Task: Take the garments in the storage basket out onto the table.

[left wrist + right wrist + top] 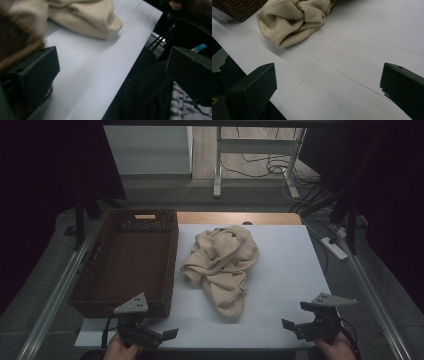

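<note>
A crumpled beige cloth [222, 262] lies in the middle of the white table top [285, 270]. To its left stands an empty brown wicker basket [125, 260]. At the near left edge my left gripper [162, 337] is open, below the basket's front corner. My right gripper [296, 316] is open at the near right edge. The left gripper view has its jaws wide apart [112, 75] over the table's front edge, with the cloth [85, 17] ahead and the basket [15, 45] blurred at left. In the right gripper view the jaws [327, 92] stand apart over bare table, short of the cloth [292, 20].
A wooden strip [235, 218] runs along the table's far edge. Metal rails flank both sides. A power strip [334, 247] and cables lie off the right side. Desk legs [217, 165] stand on the floor beyond. White table surface lies right of the cloth.
</note>
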`<act>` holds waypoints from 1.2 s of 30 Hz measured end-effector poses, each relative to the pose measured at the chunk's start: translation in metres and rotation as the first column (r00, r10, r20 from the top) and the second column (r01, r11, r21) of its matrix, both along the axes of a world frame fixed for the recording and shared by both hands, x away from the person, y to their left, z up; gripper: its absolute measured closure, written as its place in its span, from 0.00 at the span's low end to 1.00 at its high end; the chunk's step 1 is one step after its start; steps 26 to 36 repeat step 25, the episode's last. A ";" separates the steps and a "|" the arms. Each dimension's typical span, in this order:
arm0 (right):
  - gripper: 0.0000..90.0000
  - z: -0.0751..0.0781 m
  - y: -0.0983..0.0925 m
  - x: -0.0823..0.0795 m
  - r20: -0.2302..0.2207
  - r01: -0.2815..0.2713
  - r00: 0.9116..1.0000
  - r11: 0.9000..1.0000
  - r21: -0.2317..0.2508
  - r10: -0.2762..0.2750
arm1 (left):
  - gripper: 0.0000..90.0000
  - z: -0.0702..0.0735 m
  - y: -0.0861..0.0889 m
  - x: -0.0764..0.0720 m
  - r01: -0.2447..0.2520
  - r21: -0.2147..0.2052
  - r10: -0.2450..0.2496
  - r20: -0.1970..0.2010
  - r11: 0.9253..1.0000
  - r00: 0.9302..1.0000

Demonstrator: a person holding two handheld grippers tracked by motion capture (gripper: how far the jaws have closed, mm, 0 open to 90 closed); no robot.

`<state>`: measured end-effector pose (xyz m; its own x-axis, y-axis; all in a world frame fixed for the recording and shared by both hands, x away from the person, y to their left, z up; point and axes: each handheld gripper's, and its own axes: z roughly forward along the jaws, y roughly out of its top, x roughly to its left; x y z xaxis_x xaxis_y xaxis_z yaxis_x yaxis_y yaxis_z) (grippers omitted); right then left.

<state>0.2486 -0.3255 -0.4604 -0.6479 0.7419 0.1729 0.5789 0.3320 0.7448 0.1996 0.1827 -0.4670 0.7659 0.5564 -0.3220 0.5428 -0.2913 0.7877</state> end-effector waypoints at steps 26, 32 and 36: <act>0.01 0.000 0.000 0.000 0.003 0.009 1.000 1.000 -0.002 -0.009 | 0.00 -0.009 0.071 -0.025 -0.237 0.091 0.238 0.005 0.967 0.971; 0.01 0.000 0.000 0.000 0.003 0.009 1.000 1.000 -0.002 -0.009 | 0.00 -0.009 0.071 -0.025 -0.237 0.091 0.238 0.005 0.967 0.971; 0.01 0.000 0.000 0.000 0.003 0.009 1.000 1.000 -0.002 -0.009 | 0.00 -0.009 0.071 -0.025 -0.237 0.091 0.238 0.005 0.967 0.971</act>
